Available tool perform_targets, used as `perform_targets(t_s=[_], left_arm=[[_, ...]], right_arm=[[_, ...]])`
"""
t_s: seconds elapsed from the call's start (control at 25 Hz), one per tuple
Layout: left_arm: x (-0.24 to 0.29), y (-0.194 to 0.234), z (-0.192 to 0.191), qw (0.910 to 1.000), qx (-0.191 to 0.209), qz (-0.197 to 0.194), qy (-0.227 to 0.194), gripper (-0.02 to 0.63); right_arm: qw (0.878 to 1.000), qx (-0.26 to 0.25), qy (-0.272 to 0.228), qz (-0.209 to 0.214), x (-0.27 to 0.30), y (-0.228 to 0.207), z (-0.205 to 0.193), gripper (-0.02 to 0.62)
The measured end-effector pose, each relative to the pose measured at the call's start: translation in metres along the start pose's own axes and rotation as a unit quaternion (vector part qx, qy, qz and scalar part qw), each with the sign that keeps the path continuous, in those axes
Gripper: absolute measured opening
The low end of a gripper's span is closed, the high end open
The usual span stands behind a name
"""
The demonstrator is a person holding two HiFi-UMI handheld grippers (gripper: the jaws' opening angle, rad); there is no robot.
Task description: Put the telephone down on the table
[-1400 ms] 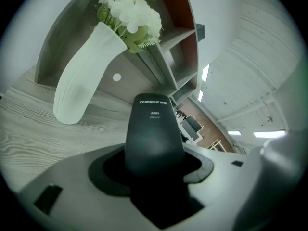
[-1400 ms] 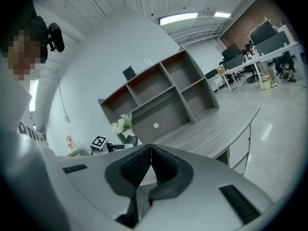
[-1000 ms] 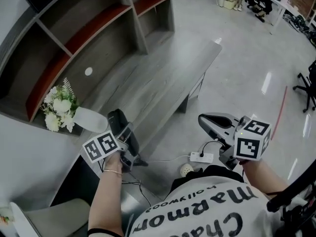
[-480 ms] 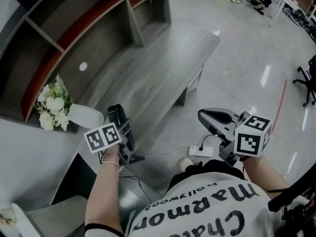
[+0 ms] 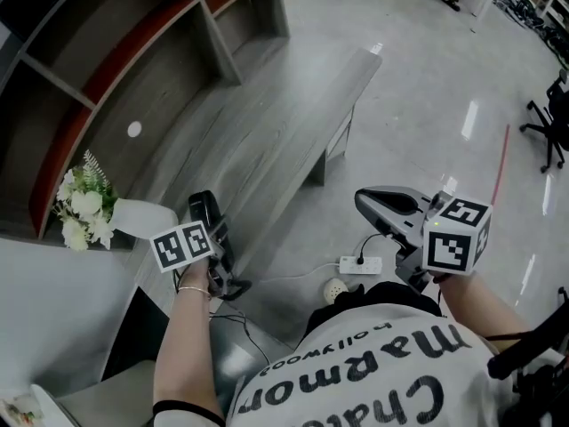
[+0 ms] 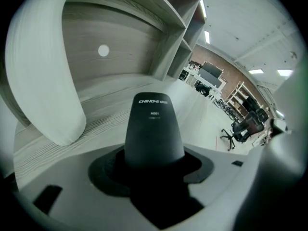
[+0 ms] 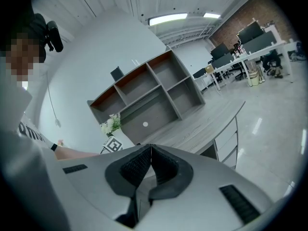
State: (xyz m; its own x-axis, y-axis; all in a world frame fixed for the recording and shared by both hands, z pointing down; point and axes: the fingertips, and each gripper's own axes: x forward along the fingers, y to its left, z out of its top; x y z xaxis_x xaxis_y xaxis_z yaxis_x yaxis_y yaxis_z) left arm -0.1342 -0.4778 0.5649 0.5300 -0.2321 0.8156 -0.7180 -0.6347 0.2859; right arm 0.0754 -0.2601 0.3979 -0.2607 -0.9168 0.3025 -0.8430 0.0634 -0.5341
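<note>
Pinching the black telephone (image 6: 154,129) between its jaws, the left gripper (image 5: 216,243) is held over the near end of the grey wood-grain table (image 5: 276,123) and is tilted steeply down towards the tabletop. The handset is gripped by its lower part, and its rounded upper end (small white lettering is printed there) projects past the jaws and out over the table. Whether the telephone touches the tabletop cannot be told from either view.

A white vase (image 5: 142,216) filled with pale flowers (image 5: 78,207) is stood on the same end of the table, just beside the telephone. An open shelf unit (image 5: 133,52) is set along the back of the table, and a round white spot (image 5: 134,129) is seen on the back panel above the tabletop.

The right gripper (image 5: 366,205) is held off the table's front edge, over the glossy floor (image 5: 427,105), and is pointed roughly level. Its jaws are pressed together, with nothing caught between them. A white power strip (image 5: 360,263) is laid on the floor in front of the table, beneath that gripper. An office chair (image 5: 547,123) is parked well away from the table.
</note>
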Motion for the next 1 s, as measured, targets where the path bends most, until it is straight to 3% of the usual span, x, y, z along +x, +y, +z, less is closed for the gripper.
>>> perform_targets(t_s=[0.76, 1.0], left_arm=[[0.022, -0.009, -0.007, 0.9979, 0.046, 0.011, 0.043, 0.273], [0.025, -0.012, -0.009, 0.9977, 0.043, 0.013, 0.051, 0.273]], right_arm=[[1.000, 0.016, -0.006, -0.009, -0.007, -0.020, 0.009, 0.012], [0.999, 0.028, -0.008, -0.022, -0.021, -0.033, 0.011, 0.012]])
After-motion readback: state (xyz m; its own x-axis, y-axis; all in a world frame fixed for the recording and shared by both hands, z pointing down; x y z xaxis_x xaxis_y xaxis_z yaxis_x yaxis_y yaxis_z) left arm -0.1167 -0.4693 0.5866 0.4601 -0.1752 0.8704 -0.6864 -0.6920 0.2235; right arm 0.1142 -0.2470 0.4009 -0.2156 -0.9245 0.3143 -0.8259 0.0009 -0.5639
